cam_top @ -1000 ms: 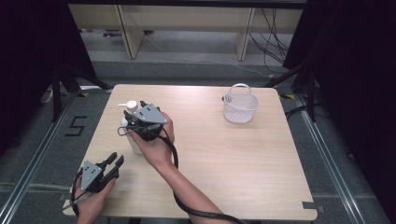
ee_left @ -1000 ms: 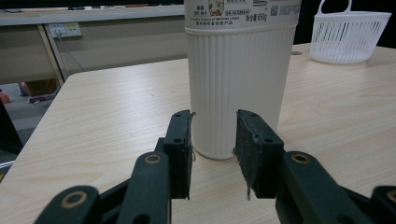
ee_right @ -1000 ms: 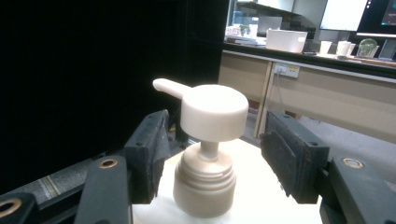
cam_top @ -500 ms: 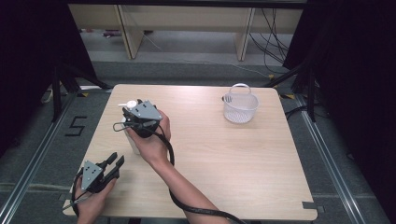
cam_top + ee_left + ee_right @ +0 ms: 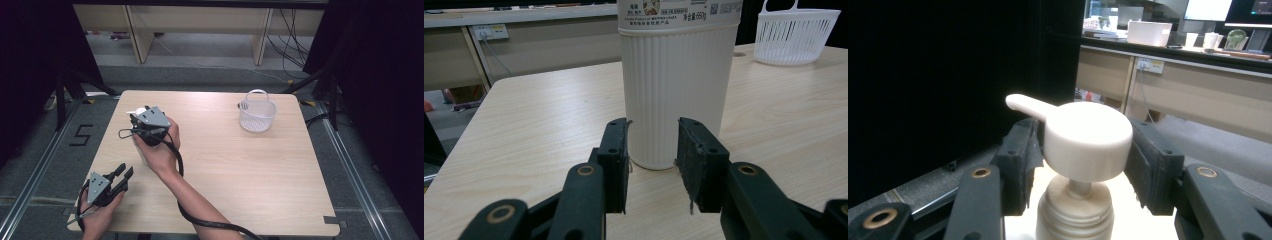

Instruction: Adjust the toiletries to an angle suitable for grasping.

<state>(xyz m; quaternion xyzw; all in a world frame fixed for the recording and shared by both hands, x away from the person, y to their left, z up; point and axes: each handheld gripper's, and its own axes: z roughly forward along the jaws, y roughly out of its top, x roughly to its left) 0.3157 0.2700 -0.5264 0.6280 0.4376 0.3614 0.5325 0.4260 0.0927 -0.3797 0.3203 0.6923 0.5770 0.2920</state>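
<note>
- Closing my right gripper [image 5: 1083, 165] around the pump head [image 5: 1088, 137] of a white pump bottle [image 5: 674, 80] is the step in hand, as I judge it; the jaws have just been narrowing with the round cap between them.
- Looking along that gripper's own view, the cap sits squarely between the two pads, the left pad close against it and a thin gap on the right, so I would not call it pinched yet. The spout points away up and to the left, past the left jaw.
- From the high view, the right gripper [image 5: 148, 127] hangs directly over the bottle near the table's [image 5: 260, 170] left edge.
- My left gripper [image 5: 120, 179] rests low, jaws spread and holding nothing. In its own view the bottle's ribbed base stands upright just beyond the fingertips, centred on the gap.
- Next, I think the right jaws need to finish seating on the cap, while the left slides forward to steady the base.
- Well off to the right of both grippers stands a white basket [image 5: 257, 115].
</note>
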